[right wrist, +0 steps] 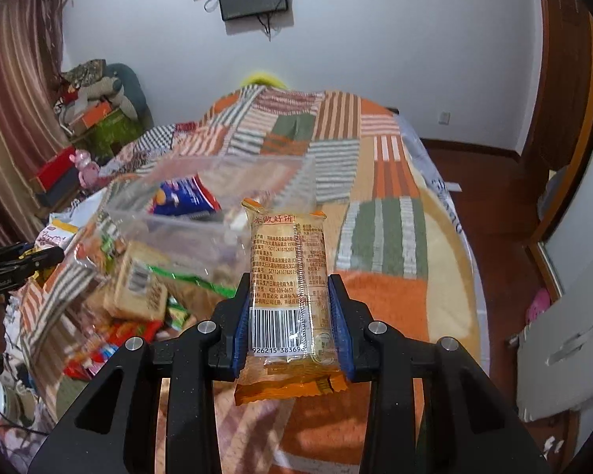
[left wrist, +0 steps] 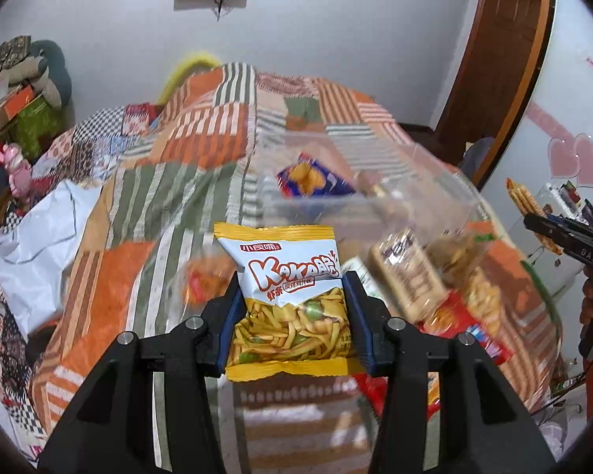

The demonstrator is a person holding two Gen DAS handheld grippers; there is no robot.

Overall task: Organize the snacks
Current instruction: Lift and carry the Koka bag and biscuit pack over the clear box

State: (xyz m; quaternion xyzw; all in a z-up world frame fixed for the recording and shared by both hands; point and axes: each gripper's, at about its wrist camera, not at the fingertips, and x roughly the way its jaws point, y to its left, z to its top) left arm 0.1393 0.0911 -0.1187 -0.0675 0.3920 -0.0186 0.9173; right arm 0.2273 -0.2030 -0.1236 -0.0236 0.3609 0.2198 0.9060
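My left gripper (left wrist: 292, 296) is shut on a yellow and white KAKA snack bag (left wrist: 288, 296), held above the bed. My right gripper (right wrist: 290, 304) is shut on an orange clear-wrapped biscuit pack (right wrist: 288, 296) with a barcode, also held above the bed. A clear plastic box (left wrist: 359, 181) sits beyond the left gripper and holds a blue snack pack (left wrist: 312, 177); the box also shows in the right wrist view (right wrist: 201, 213). A heap of loose snack packs (left wrist: 454, 288) lies to the right in the left view and to the left in the right view (right wrist: 138, 296).
A patchwork orange, green and striped bedspread (right wrist: 375, 197) covers the bed. A white plastic bag (left wrist: 39, 237) lies at the left. Boxes and stuffed toys (right wrist: 95, 106) are piled by the wall. The wooden floor (right wrist: 494, 205) and a white cabinet (right wrist: 573, 335) are on the right.
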